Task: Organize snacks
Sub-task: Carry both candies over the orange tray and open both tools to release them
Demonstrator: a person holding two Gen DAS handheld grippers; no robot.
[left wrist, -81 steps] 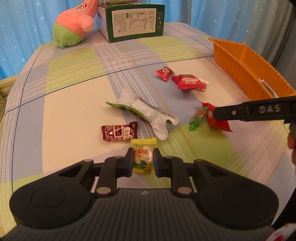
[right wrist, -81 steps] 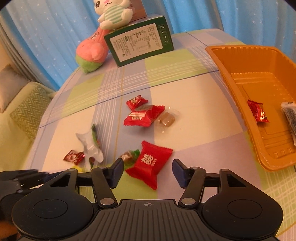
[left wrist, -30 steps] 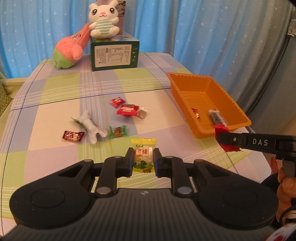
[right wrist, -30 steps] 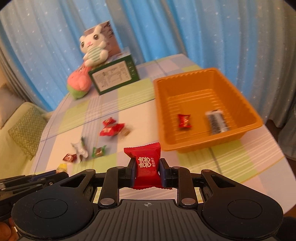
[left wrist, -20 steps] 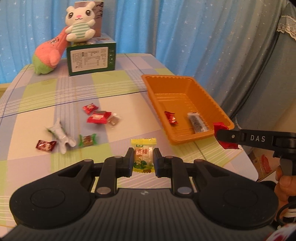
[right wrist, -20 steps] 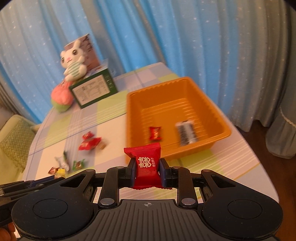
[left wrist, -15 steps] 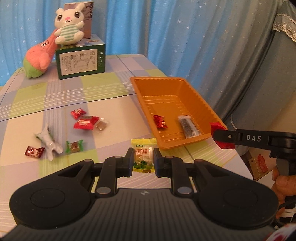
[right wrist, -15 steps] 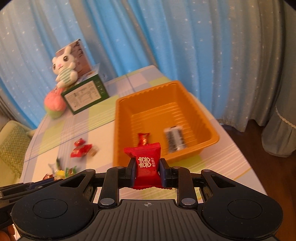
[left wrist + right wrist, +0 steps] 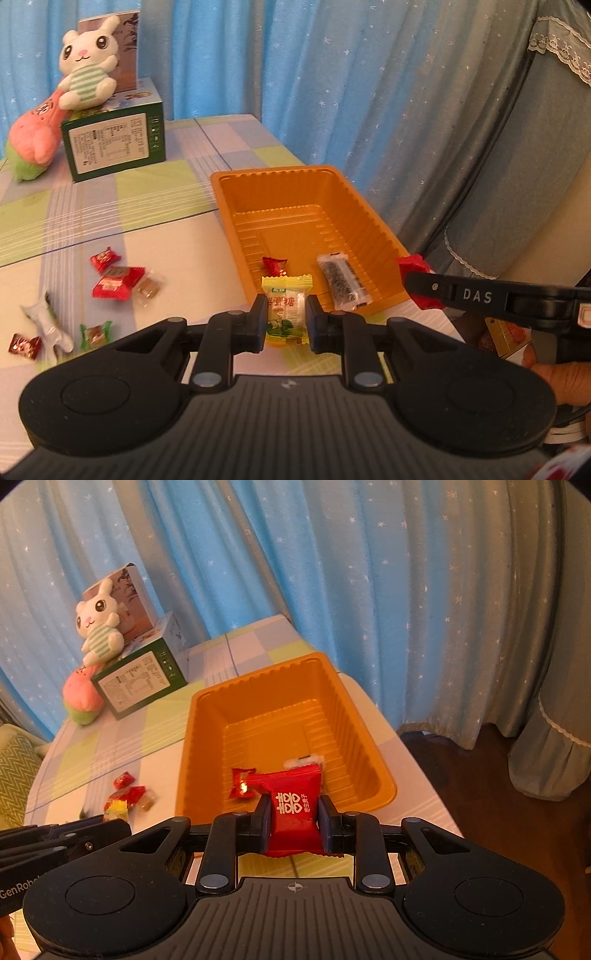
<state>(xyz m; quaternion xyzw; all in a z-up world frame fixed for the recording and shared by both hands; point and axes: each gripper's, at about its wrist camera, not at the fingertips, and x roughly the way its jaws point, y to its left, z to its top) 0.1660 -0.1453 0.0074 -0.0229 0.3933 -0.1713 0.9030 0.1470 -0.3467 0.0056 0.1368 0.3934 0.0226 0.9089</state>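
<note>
We have the left gripper (image 9: pixel 286 320) clenched on the yellow candy (image 9: pixel 287 309) and the right gripper (image 9: pixel 293 822) on the red packet (image 9: pixel 294 808), both light, crinkly and slippery, best pinched across their padded middles, near the orange tray (image 9: pixel 373 771) on the surface (image 9: pixel 129 218).

"DAS" in pale letters on the black arm of the right gripper (image 9: pixel 421 286). "GenRob…", cut off, on the left gripper (image 9: pixel 122 825). White double-happiness sign on the red candy (image 9: pixel 293 806). Box label (image 9: pixel 112 144) print too small to read.
</note>
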